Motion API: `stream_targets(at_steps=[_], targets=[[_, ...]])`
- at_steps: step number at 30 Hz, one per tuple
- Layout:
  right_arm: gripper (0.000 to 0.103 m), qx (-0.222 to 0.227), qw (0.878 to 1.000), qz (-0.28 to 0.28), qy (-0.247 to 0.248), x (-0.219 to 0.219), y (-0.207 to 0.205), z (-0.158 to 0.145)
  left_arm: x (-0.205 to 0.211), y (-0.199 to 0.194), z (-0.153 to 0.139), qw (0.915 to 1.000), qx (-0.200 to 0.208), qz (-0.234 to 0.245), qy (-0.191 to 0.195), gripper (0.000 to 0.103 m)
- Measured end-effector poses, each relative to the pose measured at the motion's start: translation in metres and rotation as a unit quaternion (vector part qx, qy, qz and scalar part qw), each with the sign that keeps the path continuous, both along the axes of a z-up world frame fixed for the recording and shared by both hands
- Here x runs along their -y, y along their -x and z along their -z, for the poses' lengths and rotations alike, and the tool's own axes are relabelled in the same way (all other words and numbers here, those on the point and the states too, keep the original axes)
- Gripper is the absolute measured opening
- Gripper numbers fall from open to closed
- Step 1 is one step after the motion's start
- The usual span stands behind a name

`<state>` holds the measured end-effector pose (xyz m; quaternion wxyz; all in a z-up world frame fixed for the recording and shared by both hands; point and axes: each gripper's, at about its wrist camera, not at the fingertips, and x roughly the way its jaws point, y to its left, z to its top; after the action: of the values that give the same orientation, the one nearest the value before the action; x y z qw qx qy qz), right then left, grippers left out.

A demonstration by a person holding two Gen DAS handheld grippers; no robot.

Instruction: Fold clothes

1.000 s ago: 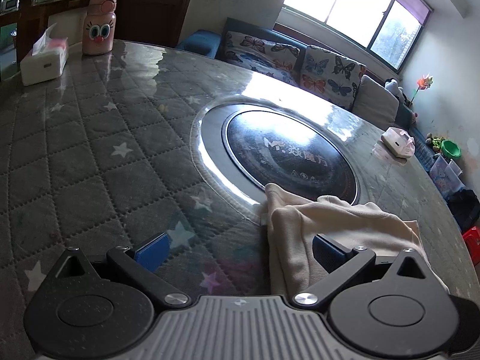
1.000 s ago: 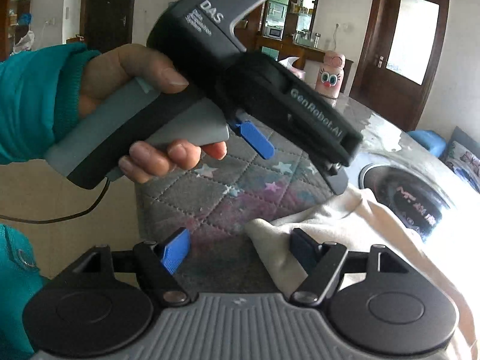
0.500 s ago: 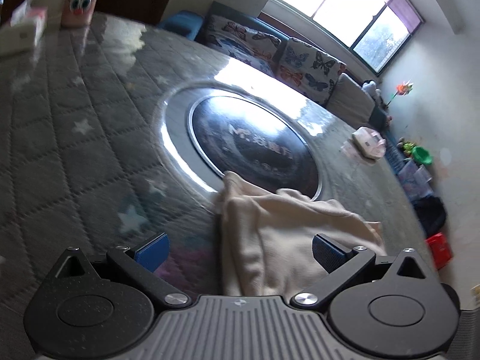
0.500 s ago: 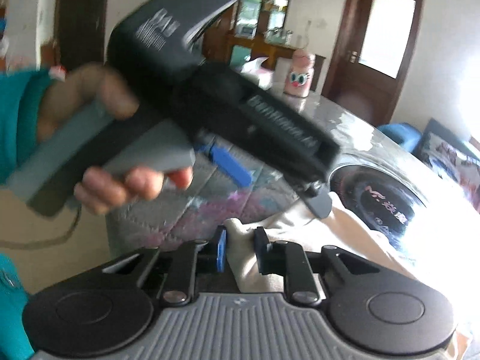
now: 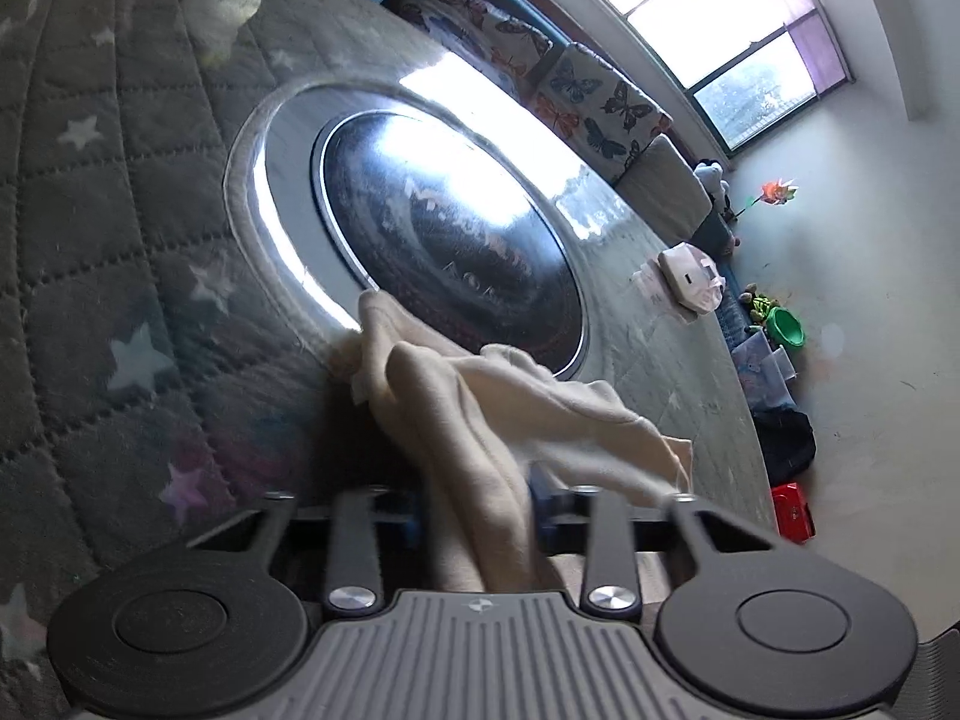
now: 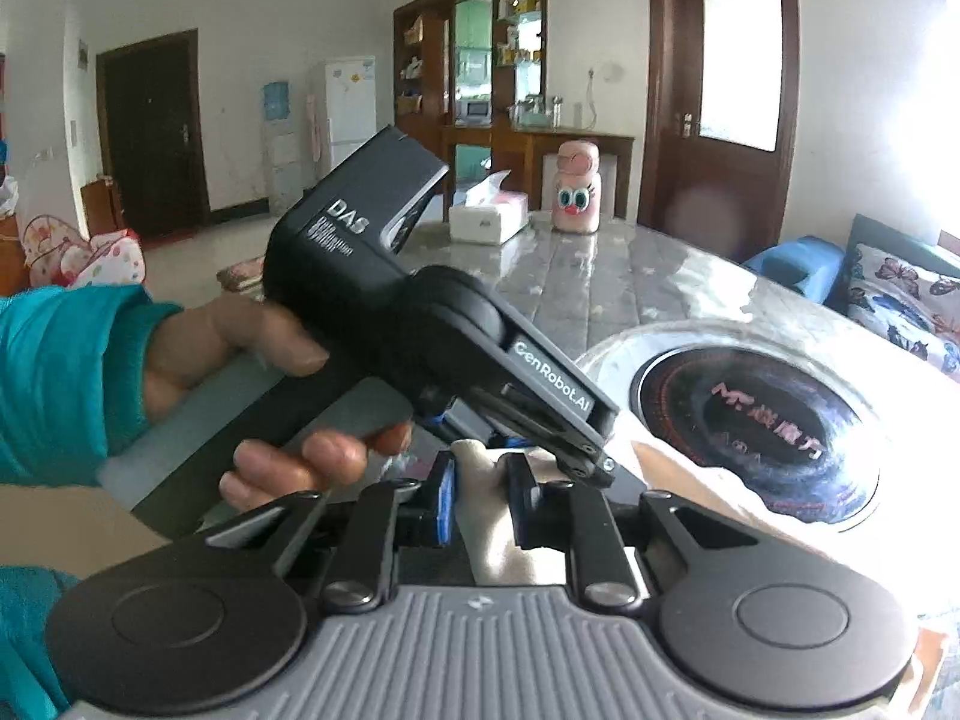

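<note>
Place: a lived-in home, an open living and dining room.
Table: round dining table [image 6: 630,276] with a quilted star-print cover and a dark inset disc [image 5: 450,240] at its centre.
Seating: sofa with butterfly-print cushions [image 5: 576,96] under a bright window [image 5: 720,18].
Kitchen side: white fridge [image 6: 348,102] and wooden shelving [image 6: 474,60] stocked with goods.
Table clutter: tissue box [image 6: 489,216], pink cartoon-eyed bottle [image 6: 578,187].
Doors: 2 dark wooden doors [image 6: 153,132].
Floor: toys by the wall [image 5: 774,318].

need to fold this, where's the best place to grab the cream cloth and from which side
Grip the cream cloth by its near bunched edge, coming in low from the table's near side. That edge stands up in thick folds; both the left gripper and right gripper are shut on it there.
</note>
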<state>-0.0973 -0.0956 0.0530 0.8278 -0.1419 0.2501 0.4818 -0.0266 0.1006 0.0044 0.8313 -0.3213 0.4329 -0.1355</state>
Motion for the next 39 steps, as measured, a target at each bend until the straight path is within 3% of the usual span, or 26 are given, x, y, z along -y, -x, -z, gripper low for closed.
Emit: stream_targets(at_steps=[3, 10, 14, 17, 23, 28, 30, 34, 39], targets=[[0.035, -0.003, 1.000, 0.018, -0.009, 0.011, 0.003, -0.003, -0.001, 0.000, 0.001, 1.0000, 0.001, 0.001, -0.004, 0.023], [0.037, -0.008, 0.991, 0.132, 0.000, 0.064, -0.013, 0.002, 0.006, 0.000, -0.002, 0.9993, 0.012, 0.013, -0.033, 0.023], [0.049, -0.019, 0.975, 0.222, 0.017, 0.097, -0.039, 0.013, 0.011, 0.000, -0.004, 0.9983, 0.019, 0.019, -0.052, 0.023], [0.051, -0.035, 0.959, 0.281, 0.022, 0.122, -0.060, 0.026, 0.014, 0.000, -0.006, 0.9975, 0.021, 0.022, -0.064, 0.023], [0.062, -0.096, 0.937, 0.336, -0.020, 0.161, -0.084, 0.050, 0.020, -0.001, -0.009, 0.9950, 0.027, 0.030, -0.091, 0.023], [0.056, -0.119, 0.934, 0.333, -0.051, 0.164, -0.088, 0.055, 0.026, -0.003, -0.010, 0.9923, 0.032, 0.038, -0.113, 0.023], [0.034, -0.127, 0.933, 0.330, -0.061, 0.164, -0.088, 0.054, 0.027, -0.003, -0.011, 0.9919, 0.032, 0.039, -0.117, 0.023], [0.018, -0.130, 0.931, 0.333, -0.073, 0.164, -0.086, 0.051, 0.031, -0.004, -0.014, 0.9903, 0.034, 0.044, -0.127, 0.022], [0.013, -0.097, 0.931, 0.342, -0.079, 0.167, -0.072, 0.032, 0.041, -0.008, -0.031, 0.9870, 0.059, 0.065, -0.135, 0.018]])
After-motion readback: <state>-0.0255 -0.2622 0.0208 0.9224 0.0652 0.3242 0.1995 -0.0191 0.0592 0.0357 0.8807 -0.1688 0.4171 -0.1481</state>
